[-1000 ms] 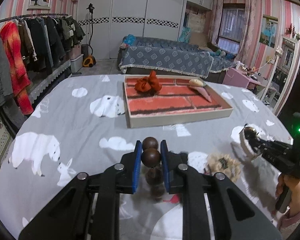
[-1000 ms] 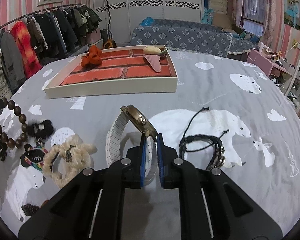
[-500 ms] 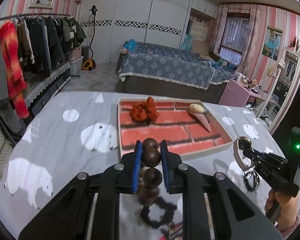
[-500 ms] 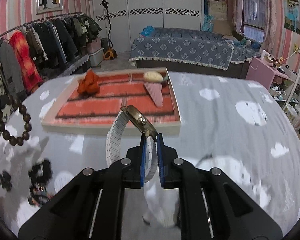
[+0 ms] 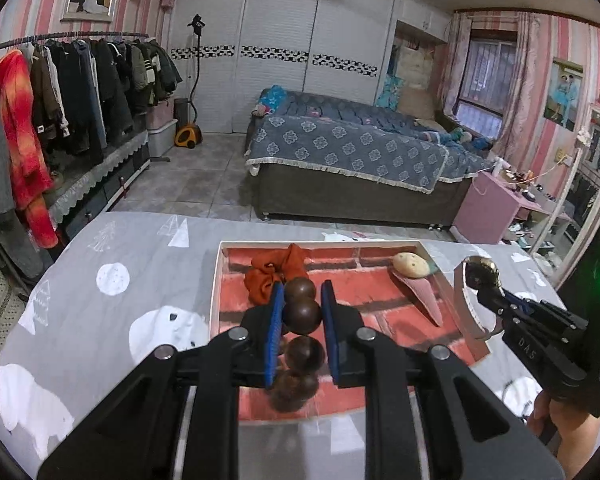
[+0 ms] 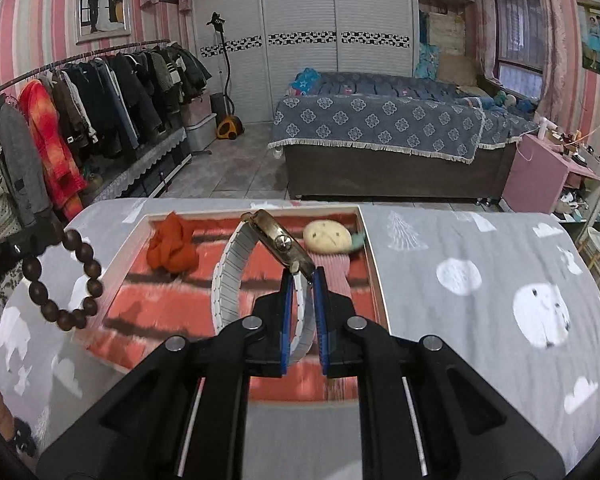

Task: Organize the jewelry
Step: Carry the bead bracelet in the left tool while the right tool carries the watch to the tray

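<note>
Over tray point(image 5: 440, 280), your left gripper point(image 5: 300, 312) pinches dark bead bracelet point(image 5: 302, 314), jaws narrow, remaining beads hanging below. Your right gripper point(image 6: 300, 292) clamps white watch point(image 6: 236, 276) by strap, jaws near closed, above tray's right half. Orange scrunchie point(image 6: 172, 250), pink hair clip point(image 6: 332, 258) lie at far rim. Tray middle bare; grey bear-print cloth point(image 6: 480, 320) open beyond right wall.

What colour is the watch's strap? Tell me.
White, ribbed, on the watch with its gold-toned case, held by the right tool. It shows best in the right wrist view.
</note>
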A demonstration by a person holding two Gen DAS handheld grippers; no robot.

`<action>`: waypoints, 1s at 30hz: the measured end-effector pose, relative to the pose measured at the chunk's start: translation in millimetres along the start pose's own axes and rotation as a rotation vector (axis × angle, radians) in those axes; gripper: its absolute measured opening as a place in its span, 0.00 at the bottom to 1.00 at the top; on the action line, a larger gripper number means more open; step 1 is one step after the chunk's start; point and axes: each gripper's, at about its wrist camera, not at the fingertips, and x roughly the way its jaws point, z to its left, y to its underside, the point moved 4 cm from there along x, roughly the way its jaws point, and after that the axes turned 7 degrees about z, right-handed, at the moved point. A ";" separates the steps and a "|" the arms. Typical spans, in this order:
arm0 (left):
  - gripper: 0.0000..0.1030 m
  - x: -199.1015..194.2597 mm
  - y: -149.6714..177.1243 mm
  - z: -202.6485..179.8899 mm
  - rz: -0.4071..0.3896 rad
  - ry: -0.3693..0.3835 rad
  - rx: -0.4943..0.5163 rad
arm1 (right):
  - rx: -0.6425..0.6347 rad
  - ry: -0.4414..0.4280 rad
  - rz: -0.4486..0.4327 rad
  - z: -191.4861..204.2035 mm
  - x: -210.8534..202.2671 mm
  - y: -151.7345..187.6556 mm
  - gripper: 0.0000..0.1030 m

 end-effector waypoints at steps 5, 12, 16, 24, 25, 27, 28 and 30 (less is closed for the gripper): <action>0.19 27.2 -9.6 1.4 0.030 0.030 -0.023 | -0.002 0.000 0.014 -4.6 24.4 -10.8 0.11; 0.19 62.6 -10.4 -2.3 0.075 0.059 -0.012 | 0.000 0.019 0.062 -12.4 59.9 -2.0 0.11; 0.19 80.4 -3.5 0.8 0.098 0.022 0.017 | 0.007 0.025 0.070 -13.3 71.6 0.5 0.11; 0.19 93.2 1.4 13.1 0.102 -0.018 -0.001 | 0.023 0.039 0.072 -21.3 83.4 2.6 0.11; 0.19 94.4 1.2 12.8 0.101 -0.026 0.001 | 0.018 0.045 0.070 -20.5 84.3 3.3 0.11; 0.19 98.1 3.4 13.8 0.103 -0.048 0.007 | 0.013 0.046 0.069 -19.7 84.6 4.1 0.11; 0.19 100.5 4.9 14.8 0.107 -0.061 0.007 | 0.009 0.046 0.070 -18.2 85.3 4.7 0.11; 0.19 103.5 6.9 19.0 0.115 -0.073 -0.001 | 0.005 0.050 0.070 -17.0 85.5 5.8 0.11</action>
